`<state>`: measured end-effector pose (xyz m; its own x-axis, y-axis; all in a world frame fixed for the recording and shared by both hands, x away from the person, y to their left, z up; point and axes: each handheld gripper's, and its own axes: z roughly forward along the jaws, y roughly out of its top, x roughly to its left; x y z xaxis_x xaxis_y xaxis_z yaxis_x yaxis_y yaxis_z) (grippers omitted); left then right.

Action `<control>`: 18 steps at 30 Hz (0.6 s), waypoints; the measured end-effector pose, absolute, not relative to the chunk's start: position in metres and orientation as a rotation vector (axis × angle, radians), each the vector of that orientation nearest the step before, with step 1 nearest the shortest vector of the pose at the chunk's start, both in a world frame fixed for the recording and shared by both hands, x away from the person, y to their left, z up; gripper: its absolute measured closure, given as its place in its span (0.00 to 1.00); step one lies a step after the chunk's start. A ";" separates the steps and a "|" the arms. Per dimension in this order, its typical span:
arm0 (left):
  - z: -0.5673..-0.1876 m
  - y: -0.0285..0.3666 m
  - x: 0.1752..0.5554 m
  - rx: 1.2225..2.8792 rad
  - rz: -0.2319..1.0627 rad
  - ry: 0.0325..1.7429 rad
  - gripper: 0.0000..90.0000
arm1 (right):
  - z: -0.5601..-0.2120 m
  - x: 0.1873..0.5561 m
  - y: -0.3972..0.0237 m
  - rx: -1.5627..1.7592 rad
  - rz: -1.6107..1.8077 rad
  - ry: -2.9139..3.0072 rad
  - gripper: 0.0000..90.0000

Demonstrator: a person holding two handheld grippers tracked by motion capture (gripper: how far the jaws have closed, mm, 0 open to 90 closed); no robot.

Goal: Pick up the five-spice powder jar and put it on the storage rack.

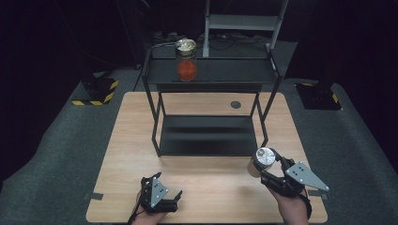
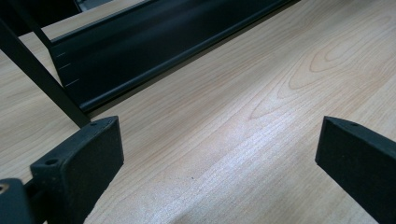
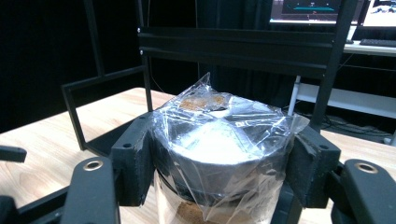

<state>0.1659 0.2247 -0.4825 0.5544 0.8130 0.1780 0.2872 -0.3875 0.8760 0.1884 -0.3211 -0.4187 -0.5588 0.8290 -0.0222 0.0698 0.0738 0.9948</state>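
Your right gripper [image 1: 264, 168] is clamped on a plastic-wrapped jar [image 1: 263, 159], held above the table's [image 1: 211, 192] near right part.

The jaws press on the jar just below its silver lid [image 3: 219, 140], in front of the black shelf rack [image 1: 209, 136]. Your left gripper [image 1: 166, 199] rests low by the near edge, jaws apart, nothing between them. A second jar [image 1: 186, 59], with red contents, stands on the rack's top shelf.

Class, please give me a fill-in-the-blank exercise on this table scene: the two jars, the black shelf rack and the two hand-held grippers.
1. The right gripper is shut on a jar whose silver lid is covered with clear ____ wrap.
2. The jar with red contents stands on the ____ shelf of the black rack.
3. The left gripper has its jaws ____, with bare wooden table between them.

Missing words: plastic; top; open
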 end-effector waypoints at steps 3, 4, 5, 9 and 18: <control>-0.483 0.225 0.166 1.932 0.773 0.892 0.01 | -0.416 0.193 -0.319 0.893 1.552 1.727 0.38; -0.483 0.225 0.166 1.931 0.773 0.893 0.01 | -0.414 0.194 -0.317 0.890 1.552 1.729 0.38; -0.483 0.225 0.166 1.930 0.772 0.894 0.01 | -0.413 0.195 -0.317 0.889 1.553 1.728 0.38; -0.483 0.226 0.166 1.927 0.769 0.894 0.01 | -0.408 0.201 -0.313 0.881 1.553 1.731 0.38; -0.483 0.227 0.167 1.923 0.761 0.896 0.01 | -0.395 0.213 -0.306 0.870 1.570 1.717 0.38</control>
